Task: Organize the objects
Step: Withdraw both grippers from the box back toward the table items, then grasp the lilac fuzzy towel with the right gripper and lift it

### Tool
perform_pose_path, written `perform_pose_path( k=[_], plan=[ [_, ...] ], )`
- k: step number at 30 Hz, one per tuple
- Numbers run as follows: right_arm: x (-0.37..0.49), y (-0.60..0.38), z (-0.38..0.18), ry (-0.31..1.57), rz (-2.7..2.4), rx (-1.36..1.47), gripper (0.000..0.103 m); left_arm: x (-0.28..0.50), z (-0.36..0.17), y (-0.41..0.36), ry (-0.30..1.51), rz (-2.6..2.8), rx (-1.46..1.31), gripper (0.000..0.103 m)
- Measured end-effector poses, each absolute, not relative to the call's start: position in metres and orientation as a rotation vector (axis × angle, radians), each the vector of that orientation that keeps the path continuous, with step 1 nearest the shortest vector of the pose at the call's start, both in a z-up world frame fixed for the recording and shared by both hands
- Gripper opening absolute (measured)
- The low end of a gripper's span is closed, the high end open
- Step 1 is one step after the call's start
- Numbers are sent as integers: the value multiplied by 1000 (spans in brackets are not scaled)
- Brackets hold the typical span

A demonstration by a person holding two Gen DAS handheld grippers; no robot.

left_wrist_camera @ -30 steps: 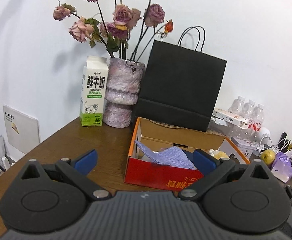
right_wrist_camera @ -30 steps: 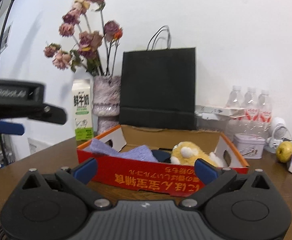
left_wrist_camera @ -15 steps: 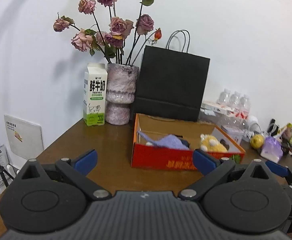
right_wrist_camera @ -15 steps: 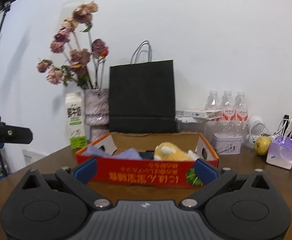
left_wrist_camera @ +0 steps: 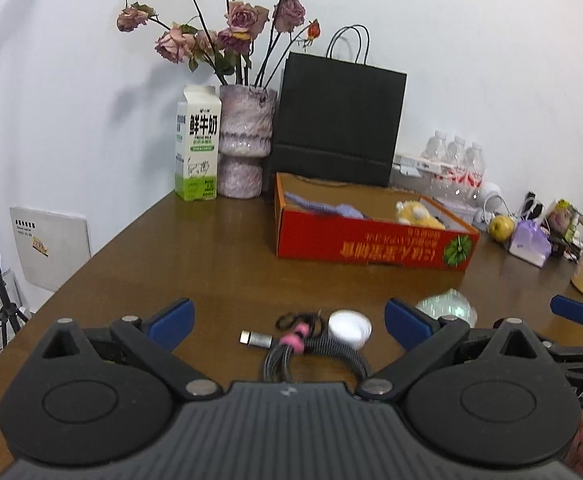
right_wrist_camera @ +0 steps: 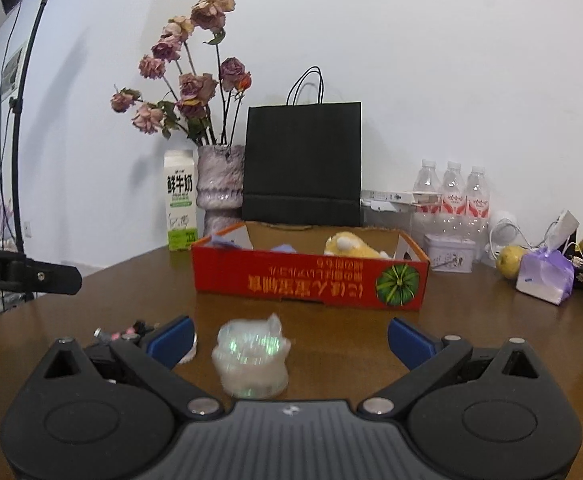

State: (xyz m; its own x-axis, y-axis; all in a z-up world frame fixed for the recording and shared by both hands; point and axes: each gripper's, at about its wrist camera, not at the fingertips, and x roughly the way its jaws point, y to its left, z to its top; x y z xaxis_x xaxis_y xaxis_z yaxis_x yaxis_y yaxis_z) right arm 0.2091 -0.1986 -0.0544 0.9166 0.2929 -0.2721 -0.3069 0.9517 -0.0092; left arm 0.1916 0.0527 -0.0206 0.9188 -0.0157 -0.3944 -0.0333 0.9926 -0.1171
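Both grippers have backed away from the red box [right_wrist_camera: 311,276] and dropped low, so loose stuff on the table [left_wrist_camera: 219,264] shows up now. Left gripper [left_wrist_camera: 287,322] is spread wide and empty over a coiled cable [left_wrist_camera: 311,350] and white cap [left_wrist_camera: 349,328]; right gripper [right_wrist_camera: 289,338] is gaping around a shiny wrapped bundle [right_wrist_camera: 251,360] just in front of the box. Looks like the next pick, since the yellow plush [right_wrist_camera: 351,246] and purple cloth [left_wrist_camera: 323,210] already sit inside

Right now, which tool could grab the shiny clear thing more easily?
Probably the right tool: it is open and the shiny clear thing sits on the table between its fingers. The left tool faces the coiled cable instead.
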Motion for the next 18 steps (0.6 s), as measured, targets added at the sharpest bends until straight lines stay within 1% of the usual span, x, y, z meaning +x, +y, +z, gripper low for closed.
perform_pose_path(
  k=[10, 18],
  plan=[
    [176, -197, -58, 300, 339, -77, 103, 162, -46, 59, 422, 10, -79, 103],
    [166, -196, -57, 302, 350, -81, 103, 160, -57, 72, 439, 12, -100, 103]
  ],
)
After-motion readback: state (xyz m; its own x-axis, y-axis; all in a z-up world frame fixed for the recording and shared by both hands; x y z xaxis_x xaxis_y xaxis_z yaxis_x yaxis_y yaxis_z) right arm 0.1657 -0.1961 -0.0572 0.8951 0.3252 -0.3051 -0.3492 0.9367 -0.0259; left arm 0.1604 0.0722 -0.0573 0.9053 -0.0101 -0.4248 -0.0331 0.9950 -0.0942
